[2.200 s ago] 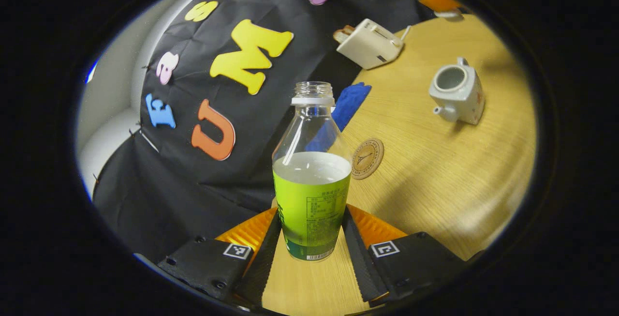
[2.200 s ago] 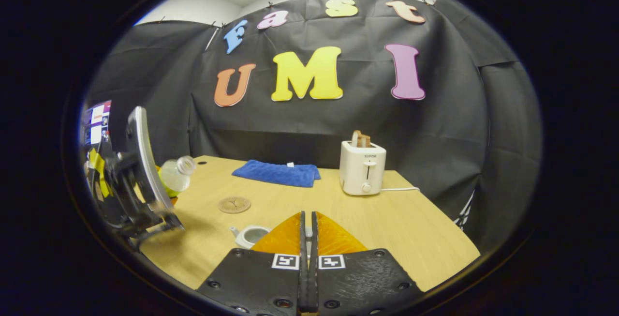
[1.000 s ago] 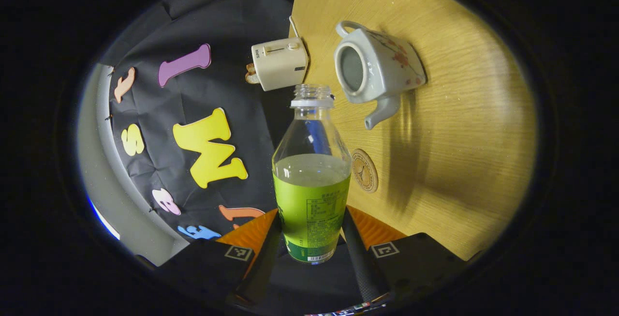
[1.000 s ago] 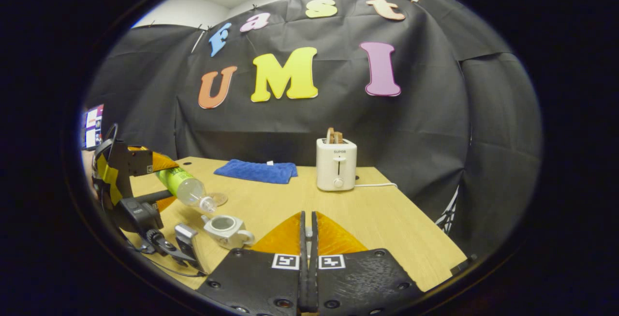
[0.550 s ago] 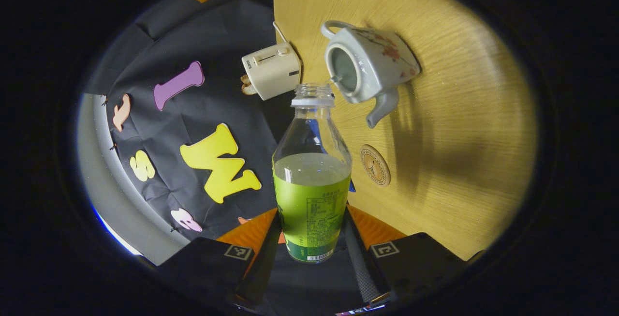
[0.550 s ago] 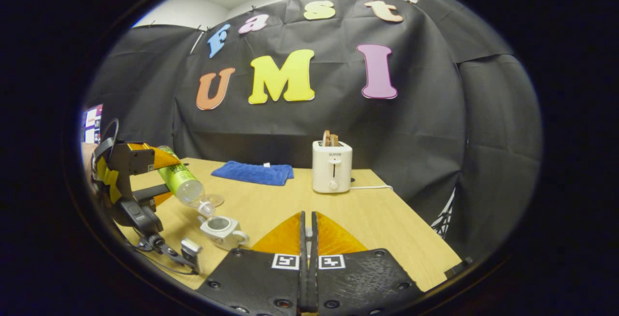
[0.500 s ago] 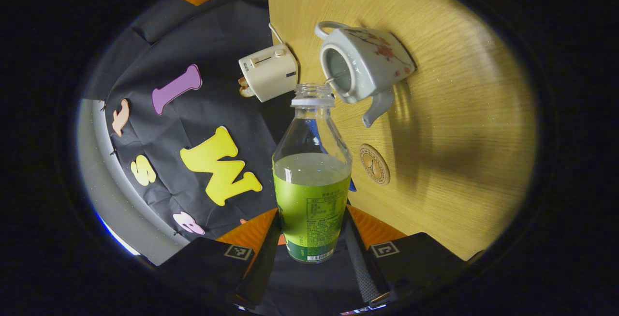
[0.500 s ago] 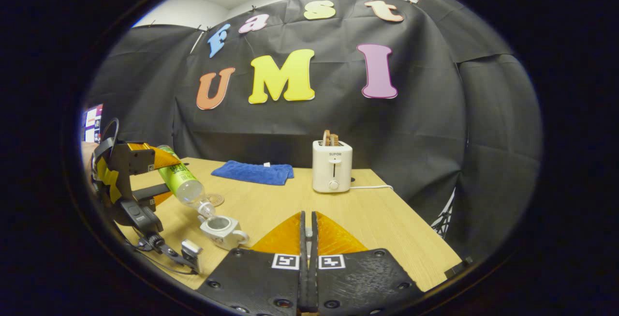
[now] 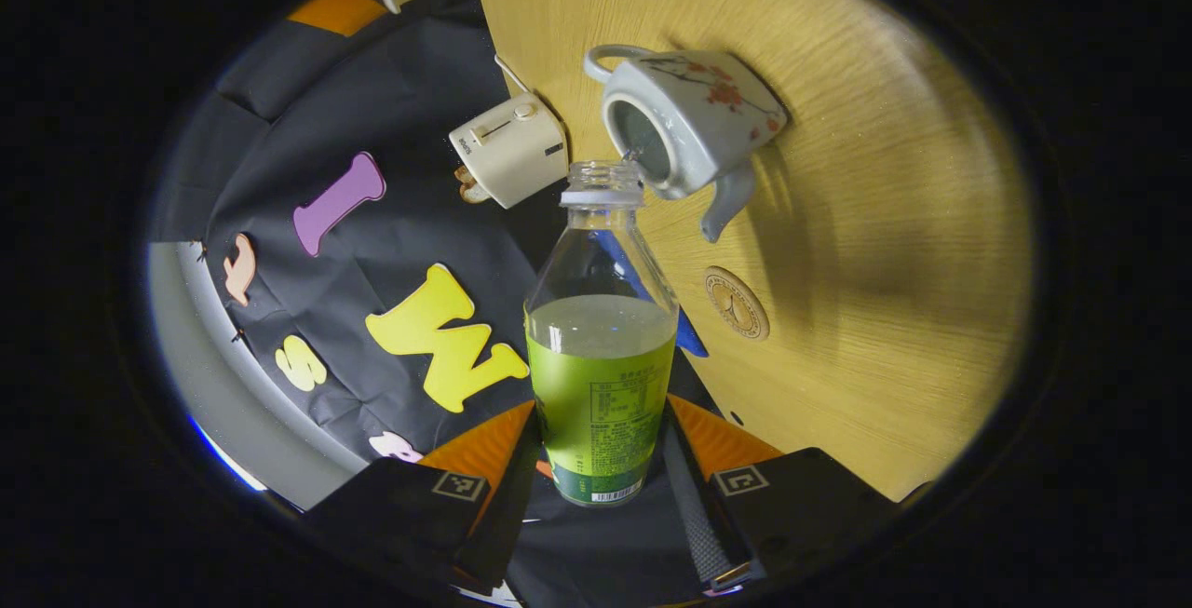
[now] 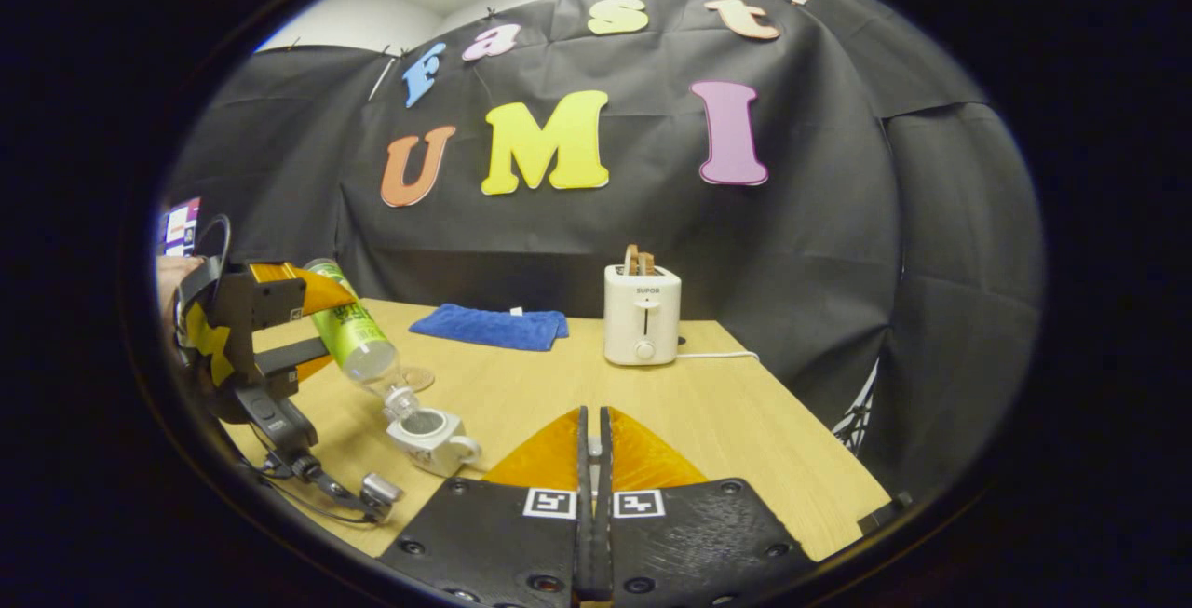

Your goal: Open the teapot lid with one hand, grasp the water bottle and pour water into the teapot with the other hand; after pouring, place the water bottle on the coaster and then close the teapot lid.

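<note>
- In the right gripper view, far left, the left gripper (image 10: 312, 324) clamps its 2 fingers on the green-labelled water bottle (image 10: 358, 338), which tilts neck-down toward the table (image 10: 745, 431).
- The bottle's open mouth sits right over the lidless opening of the white teapot (image 10: 430, 433), which stands on the table near its front-left part.
- Just behind the bottle's neck, the round coaster (image 10: 419, 378) lies flat, partly hidden.
- Farther back lie a folded blue cloth (image 10: 492, 326) and, to its right, a white toaster (image 10: 642, 315) with bread in its slots.
- At the bottom centre, the right gripper (image 10: 593, 459) has its fingers pressed together; a small pale piece shows between them, too little to identify.
- In the left gripper view, the water bottle (image 9: 601, 338) is pinched at its label between both fingers of the left gripper (image 9: 601, 459); the teapot (image 9: 684, 128) lies beyond its mouth, the coaster (image 9: 736, 303) apart from both.
</note>
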`<state>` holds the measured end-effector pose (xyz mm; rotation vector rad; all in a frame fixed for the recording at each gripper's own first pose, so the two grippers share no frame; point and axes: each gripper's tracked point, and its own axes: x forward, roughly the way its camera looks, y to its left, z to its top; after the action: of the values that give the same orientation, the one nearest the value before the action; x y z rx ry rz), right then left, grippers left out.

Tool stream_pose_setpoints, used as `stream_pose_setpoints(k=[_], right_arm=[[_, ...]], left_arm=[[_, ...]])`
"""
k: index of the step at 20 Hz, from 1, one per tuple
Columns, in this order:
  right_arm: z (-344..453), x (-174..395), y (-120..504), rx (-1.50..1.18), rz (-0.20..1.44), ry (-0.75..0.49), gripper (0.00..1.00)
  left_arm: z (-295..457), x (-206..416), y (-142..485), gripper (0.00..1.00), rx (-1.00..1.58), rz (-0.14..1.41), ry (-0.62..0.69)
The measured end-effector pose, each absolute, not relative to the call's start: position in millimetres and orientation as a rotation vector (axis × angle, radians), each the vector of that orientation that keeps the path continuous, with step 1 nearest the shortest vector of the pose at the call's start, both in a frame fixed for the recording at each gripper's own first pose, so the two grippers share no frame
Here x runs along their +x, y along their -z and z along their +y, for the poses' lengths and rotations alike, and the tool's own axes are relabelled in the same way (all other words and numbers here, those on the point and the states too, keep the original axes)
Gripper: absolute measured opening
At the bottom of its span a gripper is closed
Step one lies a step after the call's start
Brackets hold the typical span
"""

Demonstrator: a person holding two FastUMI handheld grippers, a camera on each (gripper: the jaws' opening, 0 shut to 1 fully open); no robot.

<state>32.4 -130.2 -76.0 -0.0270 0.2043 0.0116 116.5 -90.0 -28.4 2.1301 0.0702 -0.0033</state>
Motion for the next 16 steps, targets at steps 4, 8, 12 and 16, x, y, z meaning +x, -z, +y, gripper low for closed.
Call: stream_pose_setpoints(k=[4,8,12,16], right_arm=[[-132,31,77,-0.025,0.203,-0.013,0.00],[-133,32,79,-0.022,0.204,-0.014,0.00],[-133,31,78,-0.018,0.197,-0.017,0.00],[-136,30,79,-0.017,0.191,-0.013,0.00]], left_arm=[[-92,118,23,0.74,2.172,0.065,-0.015],[-98,116,12,0.74,2.199,0.040,-0.040],[-105,113,7,0.74,2.240,0.025,-0.044],[-106,114,1,0.71,2.244,0.028,-0.047]])
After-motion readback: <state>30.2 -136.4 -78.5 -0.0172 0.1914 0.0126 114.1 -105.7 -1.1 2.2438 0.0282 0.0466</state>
